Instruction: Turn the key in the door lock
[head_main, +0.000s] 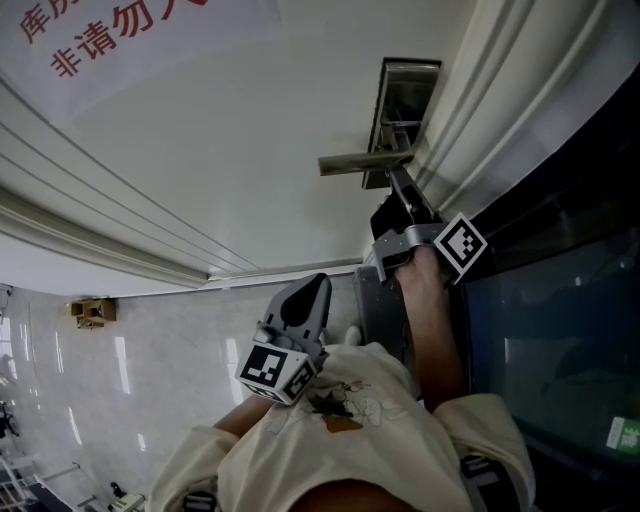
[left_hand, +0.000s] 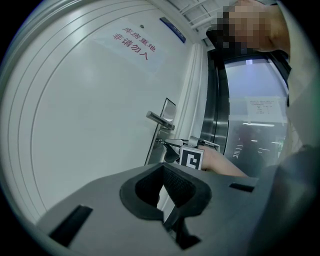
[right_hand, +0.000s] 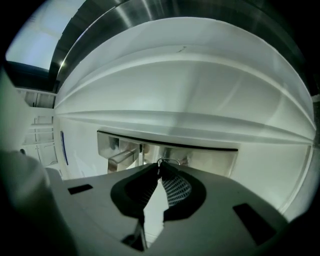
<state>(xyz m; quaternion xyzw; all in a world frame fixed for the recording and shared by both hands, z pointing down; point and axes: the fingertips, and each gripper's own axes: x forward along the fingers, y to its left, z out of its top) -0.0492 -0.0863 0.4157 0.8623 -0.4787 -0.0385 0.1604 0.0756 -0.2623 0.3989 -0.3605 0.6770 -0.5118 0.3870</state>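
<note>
A steel lock plate with a lever handle sits at the right edge of the white door. My right gripper reaches to the plate just below the handle. In the right gripper view its jaws are closed at the tips on the key, whose wire ring shows in front of the lock plate. The key's blade is hidden. My left gripper hangs back near the body, away from the door. Its jaws meet at the tips with nothing between them.
The door carries a sign in red characters. The white door frame and a dark glass panel lie right of the lock. A glossy marble floor with a small brown object lies at the lower left.
</note>
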